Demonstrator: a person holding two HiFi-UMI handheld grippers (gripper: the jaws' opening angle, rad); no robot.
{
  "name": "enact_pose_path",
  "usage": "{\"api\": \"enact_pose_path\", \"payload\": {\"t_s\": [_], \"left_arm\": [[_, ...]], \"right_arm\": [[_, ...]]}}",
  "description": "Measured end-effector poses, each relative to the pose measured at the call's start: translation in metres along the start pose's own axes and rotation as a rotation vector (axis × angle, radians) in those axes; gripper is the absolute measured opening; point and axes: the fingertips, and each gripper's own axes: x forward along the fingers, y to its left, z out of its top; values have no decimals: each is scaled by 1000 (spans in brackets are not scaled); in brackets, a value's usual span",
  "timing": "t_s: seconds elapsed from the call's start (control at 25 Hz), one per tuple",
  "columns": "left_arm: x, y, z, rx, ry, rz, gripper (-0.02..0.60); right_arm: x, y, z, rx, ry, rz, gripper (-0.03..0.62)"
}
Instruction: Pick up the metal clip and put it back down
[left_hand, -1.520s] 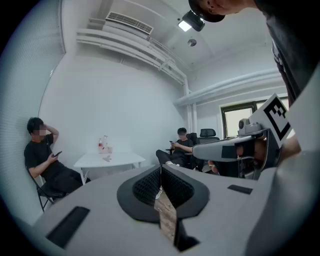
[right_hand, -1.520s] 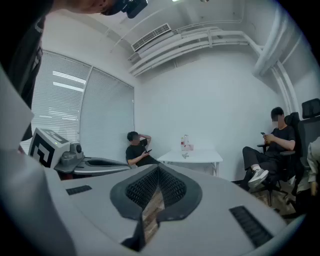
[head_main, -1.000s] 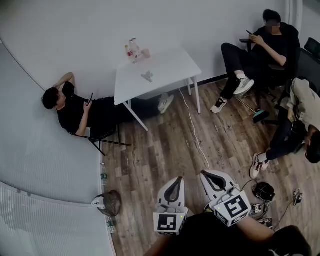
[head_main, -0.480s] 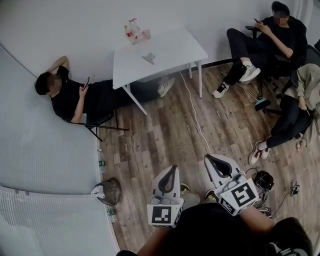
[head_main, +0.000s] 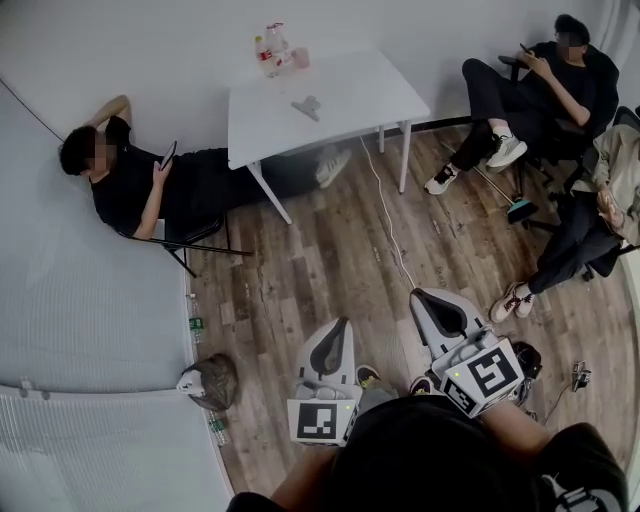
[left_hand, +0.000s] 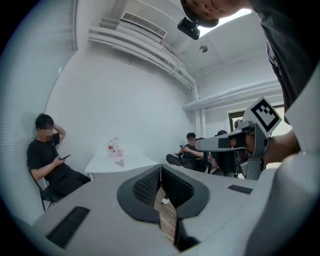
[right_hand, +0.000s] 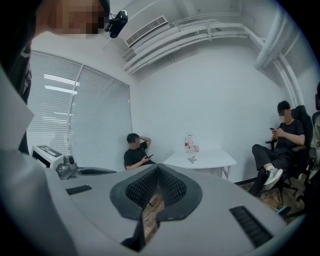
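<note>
The metal clip (head_main: 306, 105) lies on the white table (head_main: 350, 100) across the room; it shows small and grey in the right gripper view (right_hand: 191, 159) and in the left gripper view (left_hand: 119, 162). My left gripper (head_main: 337, 336) and right gripper (head_main: 428, 303) hang low over the wood floor, close to my body and far from the table. Both are shut with nothing between the jaws. In each gripper view the dark ribbed pads (left_hand: 150, 184) (right_hand: 148, 186) meet at the tips.
Bottles and a pink cup (head_main: 275, 50) stand at the table's far edge. A person (head_main: 130, 180) sits left of the table, two more (head_main: 545, 80) at the right. A white cable (head_main: 385, 220) runs along the floor. A bag (head_main: 210, 380) lies by the left blinds.
The view has moved forward toward the table. Both grippers sit a little higher in the picture and stay shut.
</note>
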Motion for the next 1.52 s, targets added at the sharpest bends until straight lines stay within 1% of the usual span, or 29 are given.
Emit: {"api": "enact_pose_path", "payload": {"t_s": [0.24,0.4,0.48,0.56,0.72,1.04,1.2,1.28,1.4,1.52], "left_arm": [[-2,41,-1,-29,7,26,23],[-7,62,-5,-20,-14,23,23],[-9,69,-5,-32,-15,18,23],[-13,73,-4,-46,-18,19,23],[-19,79,-3,-5,-33,6,23],[-13,73,-1,-21,-36,-31,23],[-16,77,0,-29,-47,-26,23],[-16,78,3,-17,-53,-19,23],[-5,83,10,0,-73,-16,23],[8,90,7,1,-50,-19,23]], "right_arm": [[36,12,6,-17,4,-1,17],[48,20,3,-29,8,-16,17],[52,23,4,-28,4,-25,17],[55,25,6,-34,-4,-32,17],[57,31,10,-51,-13,-37,17],[51,23,12,-59,-15,-68,17],[51,24,10,-66,-13,-73,17],[54,23,10,-67,-12,-60,17],[65,12,16,-68,-28,-52,17],[81,-1,15,-54,-20,-52,17]]}}
